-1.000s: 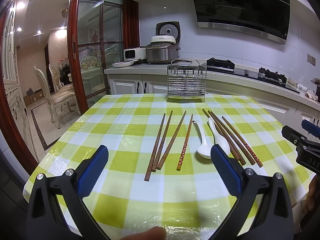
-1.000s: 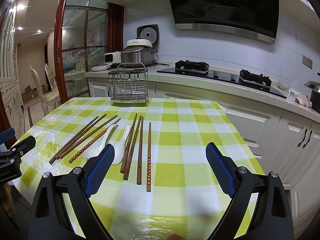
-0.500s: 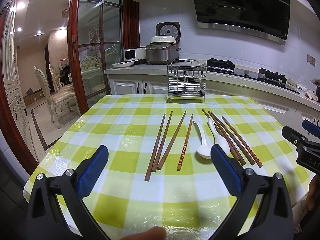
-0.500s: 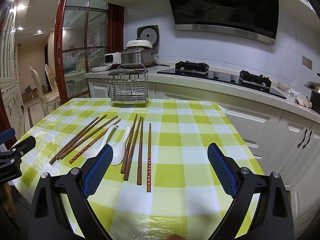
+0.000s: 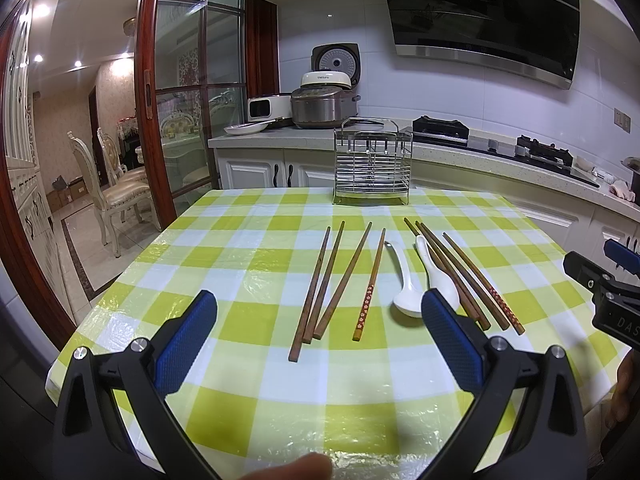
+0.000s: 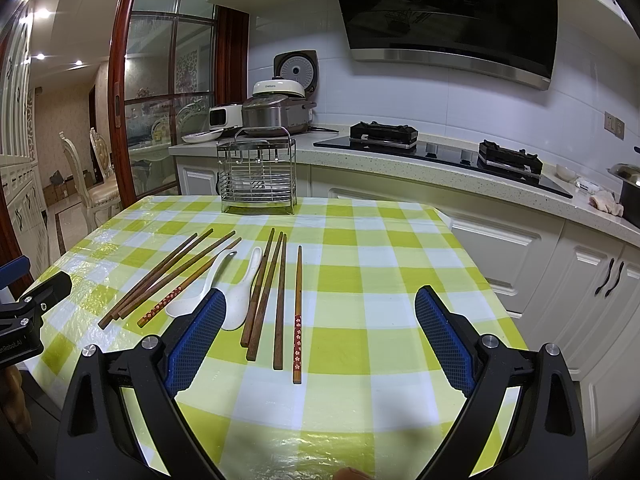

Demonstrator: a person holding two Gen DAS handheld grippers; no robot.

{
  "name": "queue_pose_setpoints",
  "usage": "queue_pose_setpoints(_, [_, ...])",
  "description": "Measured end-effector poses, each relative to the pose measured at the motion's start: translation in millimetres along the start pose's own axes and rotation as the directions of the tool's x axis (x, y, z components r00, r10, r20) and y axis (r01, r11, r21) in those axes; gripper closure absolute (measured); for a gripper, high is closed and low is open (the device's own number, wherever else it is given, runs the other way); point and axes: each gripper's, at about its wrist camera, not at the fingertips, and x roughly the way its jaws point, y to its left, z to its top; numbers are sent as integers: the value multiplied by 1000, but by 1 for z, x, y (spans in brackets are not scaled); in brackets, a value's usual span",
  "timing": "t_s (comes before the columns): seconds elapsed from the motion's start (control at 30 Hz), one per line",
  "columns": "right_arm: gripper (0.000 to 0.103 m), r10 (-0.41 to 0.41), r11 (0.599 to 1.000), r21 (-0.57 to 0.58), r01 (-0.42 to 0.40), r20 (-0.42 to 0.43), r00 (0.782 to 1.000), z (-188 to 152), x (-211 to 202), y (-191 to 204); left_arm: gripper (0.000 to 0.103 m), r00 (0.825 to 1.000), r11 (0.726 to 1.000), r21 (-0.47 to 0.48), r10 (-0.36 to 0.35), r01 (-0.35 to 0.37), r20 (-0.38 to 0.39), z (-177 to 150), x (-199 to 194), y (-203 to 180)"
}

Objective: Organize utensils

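Several wooden chopsticks [image 5: 328, 280] [image 6: 280, 300] and two white spoons [image 5: 404, 280] [image 6: 240, 292] lie in a row on the green-checked table [image 5: 240, 360] [image 6: 380, 280]. A wire utensil rack [image 5: 372, 168] [image 6: 258, 178] stands empty at the table's far edge. My left gripper [image 5: 316, 324] hovers open above the near edge, in front of the left group of chopsticks. Wide open too, my right gripper [image 6: 318, 326] hangs just right of the spoons, over the right group of chopsticks. Neither holds anything. Each gripper shows at the edge of the other's view.
A kitchen counter [image 6: 400, 160] with rice cookers [image 5: 324, 100] and a gas hob [image 6: 440, 144] runs behind the table. White cabinets [image 6: 580, 280] stand close on the right. A glass door [image 5: 180, 100] and dining chairs [image 5: 116, 192] are at the left.
The right gripper has risen and shifted slightly. The left gripper and the utensils have not moved.
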Motion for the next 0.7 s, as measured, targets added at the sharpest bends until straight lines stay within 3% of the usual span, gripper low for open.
queue_pose_setpoints(0.7, [14, -10, 1000, 4, 10, -15, 1000, 2, 7, -7, 4, 1000, 1000, -3, -7, 7, -10, 4, 2, 4])
